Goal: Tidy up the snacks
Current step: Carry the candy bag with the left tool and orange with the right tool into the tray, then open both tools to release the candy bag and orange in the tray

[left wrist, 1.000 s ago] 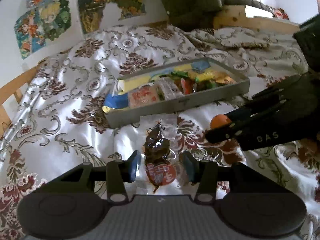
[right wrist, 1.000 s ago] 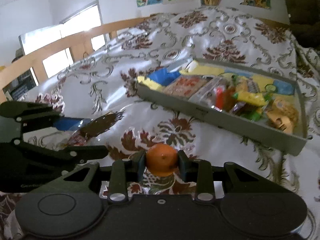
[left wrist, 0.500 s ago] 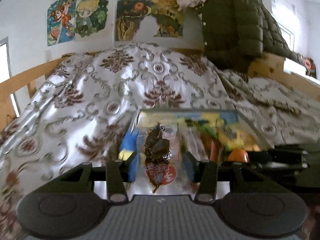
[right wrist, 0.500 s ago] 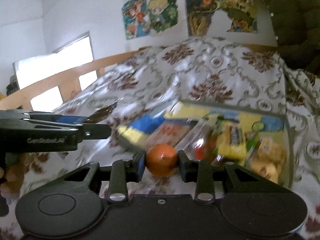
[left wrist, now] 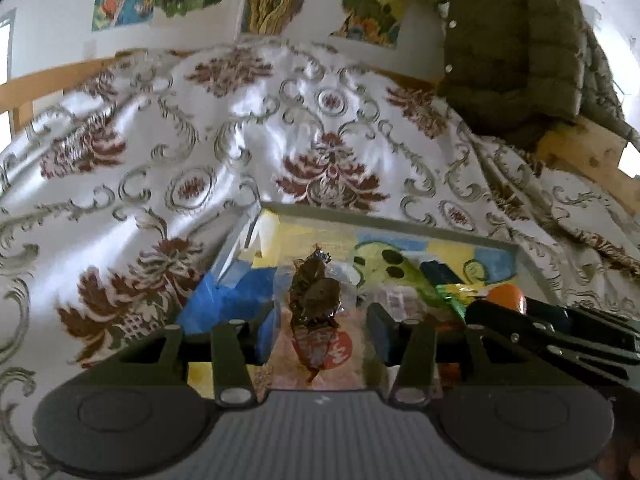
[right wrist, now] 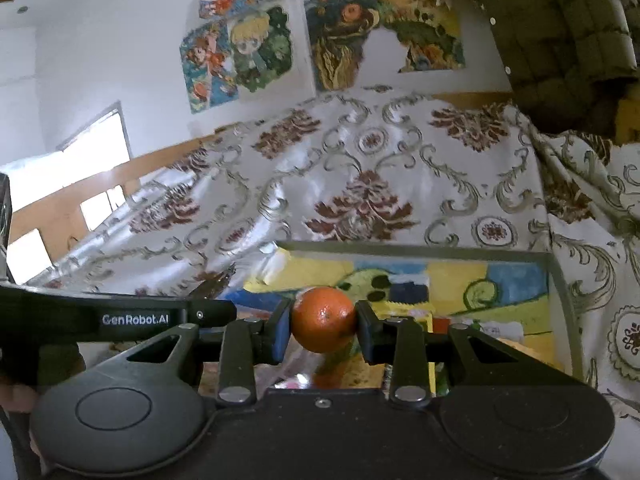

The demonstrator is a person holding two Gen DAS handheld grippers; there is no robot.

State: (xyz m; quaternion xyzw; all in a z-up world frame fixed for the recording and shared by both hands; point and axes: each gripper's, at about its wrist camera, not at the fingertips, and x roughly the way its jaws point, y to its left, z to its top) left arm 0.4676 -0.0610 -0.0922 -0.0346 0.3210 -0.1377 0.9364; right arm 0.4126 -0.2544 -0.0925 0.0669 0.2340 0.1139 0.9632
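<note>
A clear packet (left wrist: 316, 300) of dark dried snack with a red label hangs between the pads of my left gripper (left wrist: 320, 322), which is shut on it. The packet is above the near left part of the grey tray (left wrist: 384, 220). My right gripper (right wrist: 323, 320) is shut on a small orange (right wrist: 323, 318), held over the tray (right wrist: 420, 250). In the left wrist view the orange (left wrist: 506, 296) shows at the right, level with the packet. The left gripper's finger (right wrist: 200, 314) reaches in from the left in the right wrist view. The two grippers are side by side.
Several snack packets fill the tray, among them a blue one (left wrist: 224, 300) and a green one (left wrist: 404, 276). The tray lies on a patterned bedspread (left wrist: 320, 120). An olive padded jacket (left wrist: 520, 48) hangs over the wooden bed frame (left wrist: 580, 152). Posters (right wrist: 248, 52) cover the wall.
Both grippers have moved from in front of the tray to over it, each carrying its item. The left view has rolled level. The grips look unchanged.
</note>
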